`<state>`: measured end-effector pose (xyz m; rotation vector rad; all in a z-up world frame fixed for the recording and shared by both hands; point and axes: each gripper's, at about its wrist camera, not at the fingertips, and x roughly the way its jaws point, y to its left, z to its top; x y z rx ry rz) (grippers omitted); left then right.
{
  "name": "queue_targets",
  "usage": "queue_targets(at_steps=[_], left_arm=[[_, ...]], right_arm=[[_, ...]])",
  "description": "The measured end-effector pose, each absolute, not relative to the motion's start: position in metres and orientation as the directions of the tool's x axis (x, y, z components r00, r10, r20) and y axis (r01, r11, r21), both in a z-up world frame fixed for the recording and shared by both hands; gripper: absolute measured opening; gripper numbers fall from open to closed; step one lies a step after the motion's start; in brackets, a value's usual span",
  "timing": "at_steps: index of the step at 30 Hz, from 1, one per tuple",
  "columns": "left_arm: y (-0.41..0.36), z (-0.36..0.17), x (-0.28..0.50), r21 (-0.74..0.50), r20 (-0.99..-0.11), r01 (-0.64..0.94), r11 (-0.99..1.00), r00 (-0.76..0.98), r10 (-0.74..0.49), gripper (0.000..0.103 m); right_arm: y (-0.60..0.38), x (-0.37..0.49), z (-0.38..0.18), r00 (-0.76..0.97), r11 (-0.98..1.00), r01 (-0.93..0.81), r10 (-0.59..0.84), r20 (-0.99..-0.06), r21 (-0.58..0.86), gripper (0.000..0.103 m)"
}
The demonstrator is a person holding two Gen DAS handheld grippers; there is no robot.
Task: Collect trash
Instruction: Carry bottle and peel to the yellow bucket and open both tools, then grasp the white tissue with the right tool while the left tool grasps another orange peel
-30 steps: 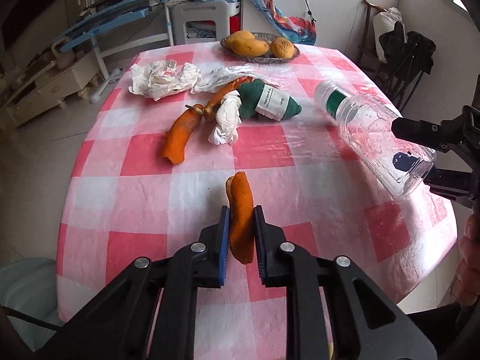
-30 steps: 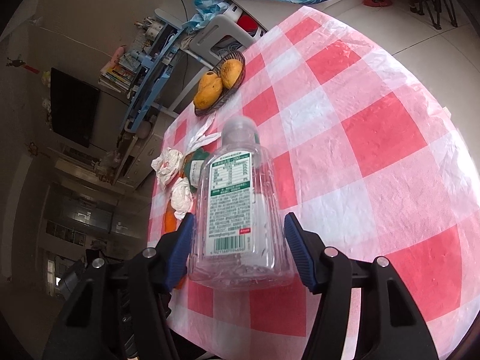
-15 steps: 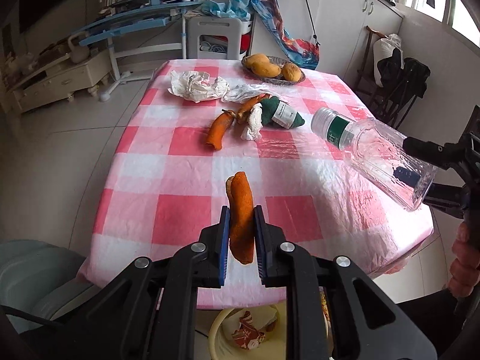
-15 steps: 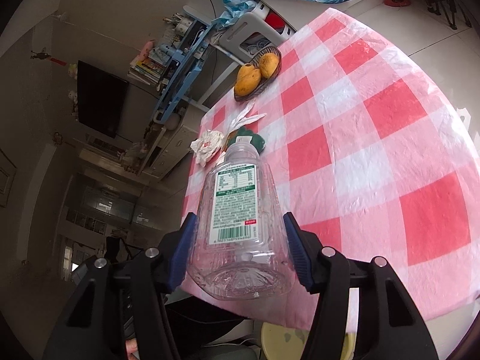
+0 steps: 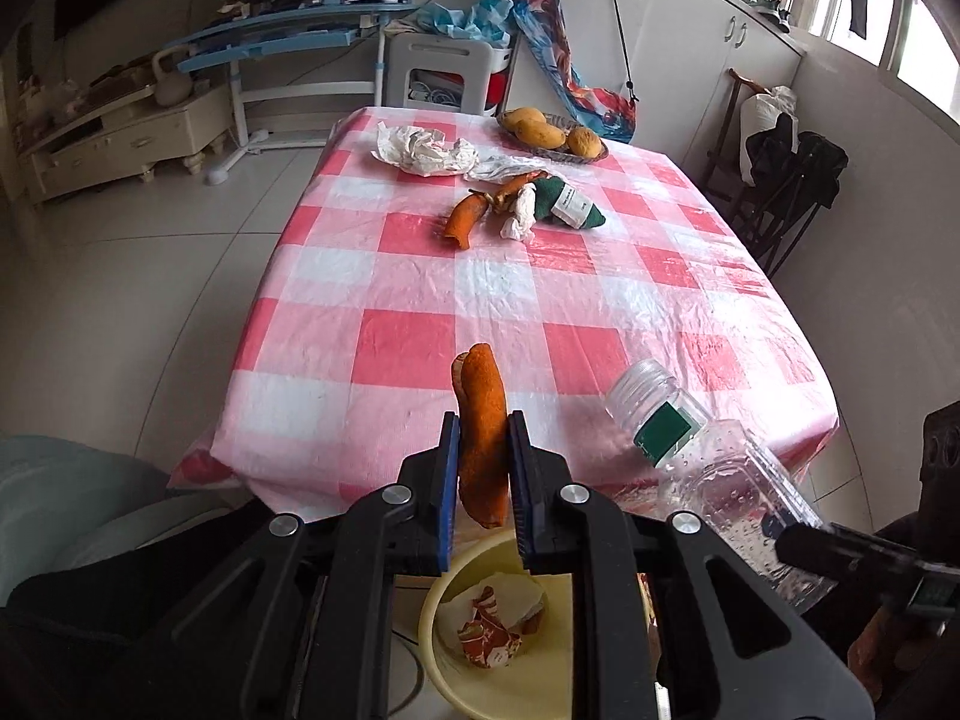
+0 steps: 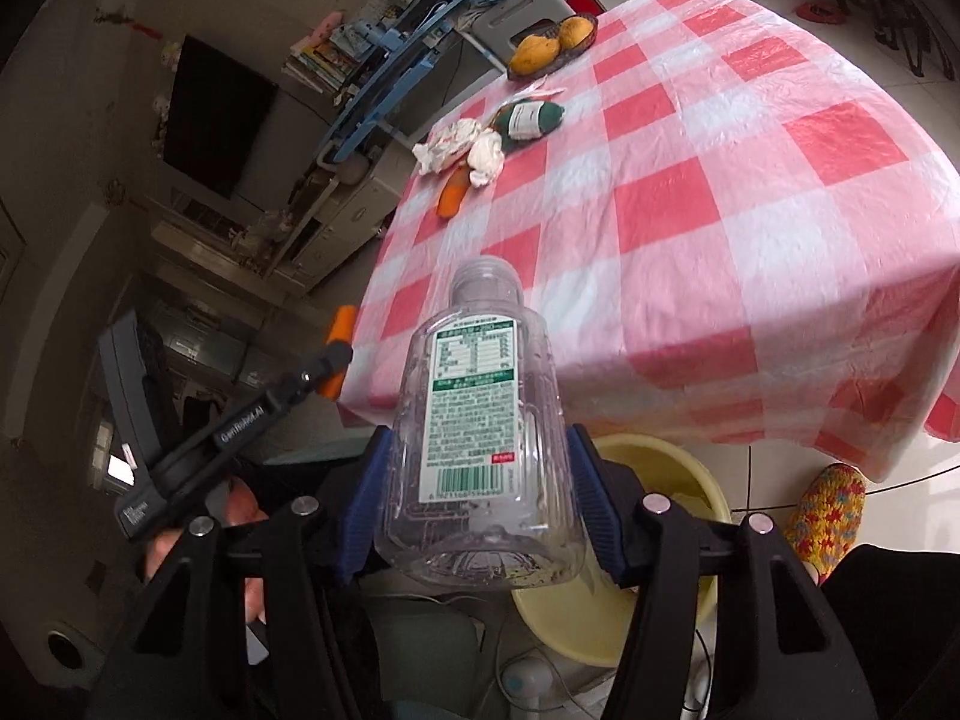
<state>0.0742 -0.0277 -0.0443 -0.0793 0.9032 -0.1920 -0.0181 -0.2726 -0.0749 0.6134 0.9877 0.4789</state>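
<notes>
Left gripper [image 5: 483, 480] jaws pinching peel [image 5: 480, 438], right gripper [image 6: 477, 501] jaws clamping bottle [image 6: 480, 420] above bin [image 6: 660, 468]: risk of missing the rim.

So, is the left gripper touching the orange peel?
Touching. The left wrist view shows the left gripper with both blue pads pressed against the orange peel.

Daylit from windows upper right; dim left; fisheye-bent edges.
</notes>
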Motion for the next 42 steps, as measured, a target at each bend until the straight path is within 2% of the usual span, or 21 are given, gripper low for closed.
queue_targets(at_steps=[6,11,16,19,21,26,28,29,42], left_arm=[[-0.033,-0.043,0.055,-0.140,-0.767,0.166,0.976,0.605,-0.213,0.015],[-0.040,-0.051,0.041,-0.140,-0.779,0.207,0.968,0.580,-0.237,0.015],[-0.053,-0.059,0.026,-0.136,-0.793,0.263,0.955,0.548,-0.265,0.015],[-0.066,-0.068,0.021,-0.122,-0.818,0.324,0.938,0.502,-0.280,0.015],[-0.075,-0.077,0.019,-0.105,-0.840,0.357,0.928,0.468,-0.275,0.016],[-0.083,-0.083,0.015,-0.065,-0.849,0.384,0.921,0.464,-0.253,0.024],[-0.081,-0.079,0.015,-0.066,-0.841,0.379,0.923,0.476,-0.256,0.036],[-0.080,-0.077,0.016,-0.069,-0.837,0.375,0.924,0.482,-0.258,0.038],[-0.062,-0.071,0.023,-0.072,-0.808,0.278,0.958,0.547,-0.220,0.052]], right_arm=[[-0.251,-0.028,-0.097,0.389,0.786,-0.092,0.594,-0.704,0.612,0.057],[-0.263,-0.033,-0.094,0.471,0.795,-0.048,0.552,-0.688,0.605,0.067],[-0.278,-0.036,-0.087,0.575,0.791,-0.006,0.503,-0.645,0.612,0.068],[-0.284,-0.037,-0.084,0.620,0.798,0.019,0.463,-0.633,0.602,0.073],[-0.286,-0.034,-0.084,0.632,0.800,0.030,0.450,-0.631,0.600,0.073],[-0.290,-0.033,-0.084,0.647,0.802,0.047,0.430,-0.630,0.595,0.073],[-0.291,-0.032,-0.084,0.645,0.805,0.050,0.426,-0.634,0.592,0.074],[-0.291,-0.032,-0.084,0.644,0.806,0.052,0.425,-0.636,0.590,0.074],[-0.286,-0.030,-0.084,0.640,0.819,0.047,0.414,-0.647,0.571,0.074]])
